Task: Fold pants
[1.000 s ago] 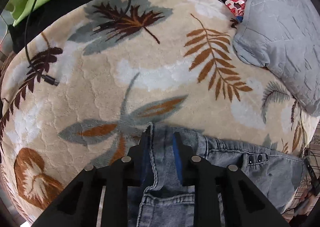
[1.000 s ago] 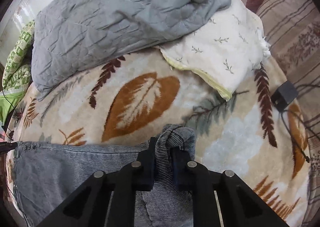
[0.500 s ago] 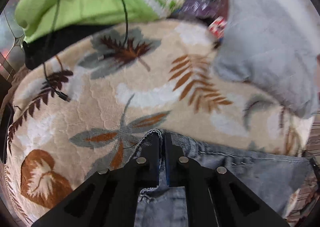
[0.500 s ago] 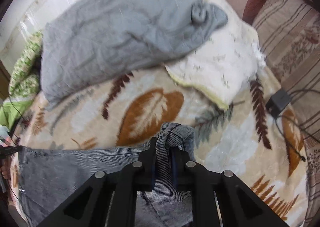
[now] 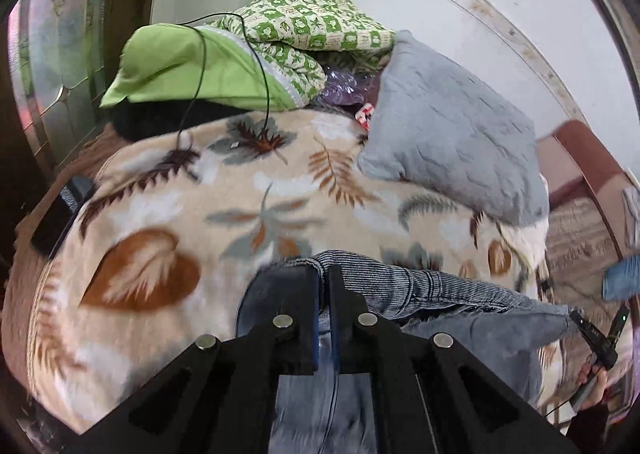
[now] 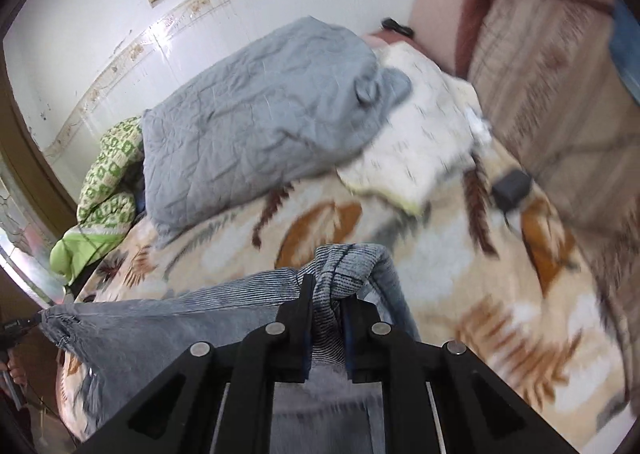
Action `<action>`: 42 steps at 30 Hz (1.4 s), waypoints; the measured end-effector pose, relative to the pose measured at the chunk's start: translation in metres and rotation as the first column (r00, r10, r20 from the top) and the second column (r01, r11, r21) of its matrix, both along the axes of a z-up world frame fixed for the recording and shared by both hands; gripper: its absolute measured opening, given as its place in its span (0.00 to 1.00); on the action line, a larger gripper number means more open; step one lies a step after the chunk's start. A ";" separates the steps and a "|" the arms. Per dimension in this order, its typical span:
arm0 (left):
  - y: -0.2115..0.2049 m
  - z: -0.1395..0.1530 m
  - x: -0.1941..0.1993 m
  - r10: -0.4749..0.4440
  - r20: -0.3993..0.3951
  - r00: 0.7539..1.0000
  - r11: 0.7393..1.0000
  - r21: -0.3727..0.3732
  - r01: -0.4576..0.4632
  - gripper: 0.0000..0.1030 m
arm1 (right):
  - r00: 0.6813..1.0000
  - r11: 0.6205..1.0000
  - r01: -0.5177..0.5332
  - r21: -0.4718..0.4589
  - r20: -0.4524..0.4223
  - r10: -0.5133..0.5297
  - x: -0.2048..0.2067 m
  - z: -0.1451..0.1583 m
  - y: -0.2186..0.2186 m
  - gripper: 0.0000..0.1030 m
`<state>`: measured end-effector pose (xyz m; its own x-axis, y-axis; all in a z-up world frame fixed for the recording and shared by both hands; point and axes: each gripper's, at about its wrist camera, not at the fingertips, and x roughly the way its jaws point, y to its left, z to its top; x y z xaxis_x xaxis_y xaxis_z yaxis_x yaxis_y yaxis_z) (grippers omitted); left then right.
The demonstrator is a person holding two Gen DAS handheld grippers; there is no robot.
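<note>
The faded blue denim pants (image 5: 460, 294) hang stretched between the two tools above the bed with the beige leaf-patterned fleece blanket (image 5: 180, 221), near its front edge. The left hand-held gripper (image 5: 324, 286) is clenched on one bunched corner of the denim, and the right hand-held gripper (image 6: 326, 296) is clamped on another bunch, so both grasp the pants. To do this step well, the person should probably keep the upper edge tight and level between the two grips, bring the cloth over in one even movement, and lay it down so that the edges meet before letting go; the black cable (image 5: 256, 65) on the far side of the blanket and the grey quilted pillow (image 6: 256, 125) at the far edge should stay clear of it. The lower part of the pants is hidden under the black gripper bodies, so it cannot be told how much cloth lies on the bed. Both views are blurred, and which end of the pants is held is hard to make out.
</note>
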<state>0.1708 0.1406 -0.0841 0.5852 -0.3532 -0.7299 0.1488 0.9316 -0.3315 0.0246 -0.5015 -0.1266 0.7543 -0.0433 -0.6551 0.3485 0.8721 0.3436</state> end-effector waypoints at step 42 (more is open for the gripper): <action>-0.100 -0.137 -0.123 -0.222 -0.225 0.949 0.919 0.277 0.280 0.04 | 0.911 0.990 -0.099 0.105 -0.391 0.133 -0.099 -0.113 0.012 0.45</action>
